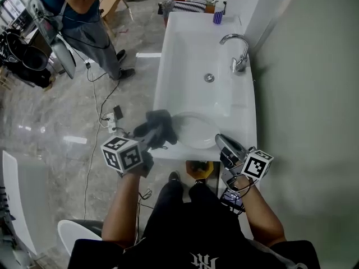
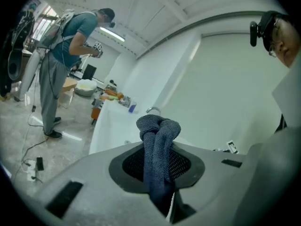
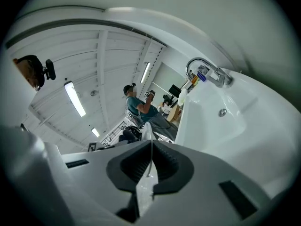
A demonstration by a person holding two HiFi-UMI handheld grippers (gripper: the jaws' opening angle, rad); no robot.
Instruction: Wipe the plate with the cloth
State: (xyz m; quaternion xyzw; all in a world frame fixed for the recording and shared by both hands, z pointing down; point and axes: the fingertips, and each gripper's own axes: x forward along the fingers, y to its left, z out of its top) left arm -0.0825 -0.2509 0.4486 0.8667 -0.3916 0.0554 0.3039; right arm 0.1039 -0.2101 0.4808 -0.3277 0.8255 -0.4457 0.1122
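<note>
The left gripper (image 1: 147, 138) is clenched on a dark grey knitted cloth (image 1: 159, 124). In the left gripper view, the cloth (image 2: 158, 130) passes between the two pads of the left gripper (image 2: 157, 166) and bunches into a knot-like fold above them.

The right gripper (image 1: 222, 143) is closed on the near right rim of a round white plate (image 1: 193, 131). In the right gripper view, the plate (image 3: 146, 132) appears edge-on as a thin white sliver, pinched between the ribbed black pads of the right gripper (image 3: 149, 167).

In the head view, the plate sits over the near end of a white rectangular sink basin (image 1: 168, 66). The cloth is at the plate's left rim; whether the two are touching cannot be confirmed.

A chrome curved faucet (image 1: 239, 52) stands on the basin's right edge. A person in a teal shirt (image 1: 78, 7) stands on the grey marble-pattern floor (image 1: 67, 128), well apart from the basin.
</note>
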